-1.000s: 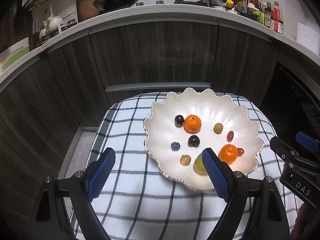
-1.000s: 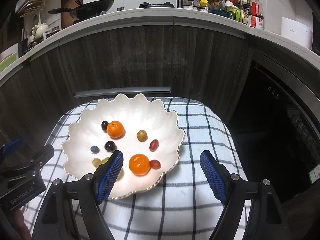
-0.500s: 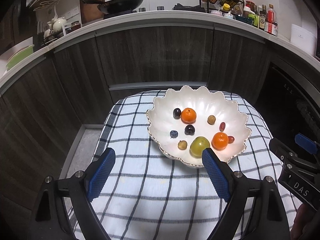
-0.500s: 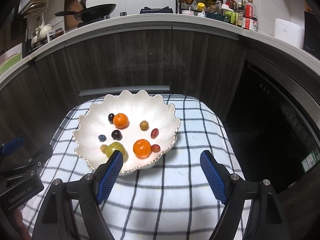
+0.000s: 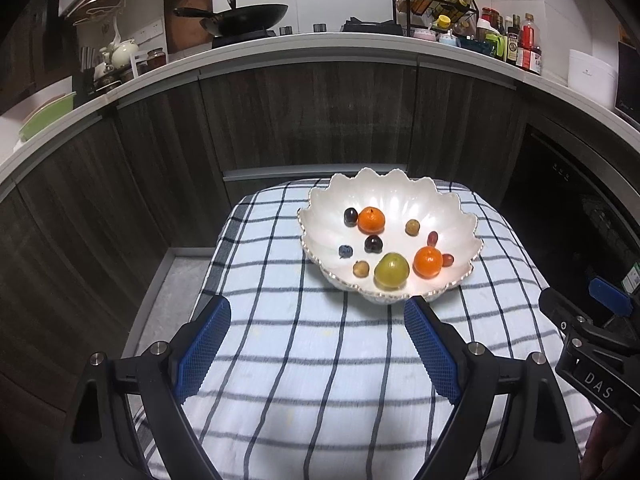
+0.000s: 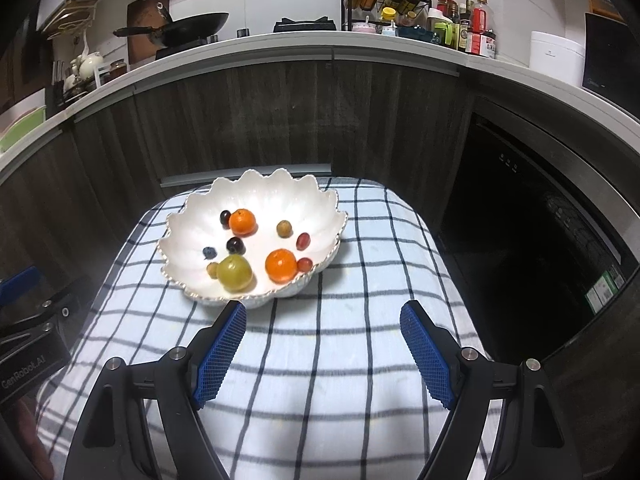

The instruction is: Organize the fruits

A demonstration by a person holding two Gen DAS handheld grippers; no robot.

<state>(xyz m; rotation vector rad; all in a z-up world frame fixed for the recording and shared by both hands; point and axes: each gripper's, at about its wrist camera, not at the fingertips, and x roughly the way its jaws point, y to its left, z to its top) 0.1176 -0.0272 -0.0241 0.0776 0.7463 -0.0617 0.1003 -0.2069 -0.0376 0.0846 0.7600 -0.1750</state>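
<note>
Beyond both open tongs (image 5: 316, 322), fruit bowl (image 5: 452, 216)

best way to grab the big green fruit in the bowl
Grip the green fruit across its round middle, coming down from above on the near side, where the bowl rim is lowest. Keep one finger clear of the small tan fruit touching its left.

Scalloped bowl (image 5: 448, 208) sits on the checked cloth (image 5: 304, 360), toward its far side. In the bowl: two mandarins (image 5: 371, 219), grapes (image 5: 351, 216), a blueberry (image 5: 345, 251); plum-like fruit (image 5: 391, 270) at near rim. Behind, cabinets (image 5: 312, 120) under the bench (image 5: 304, 46) carrying a wok (image 5: 244, 18).
</note>
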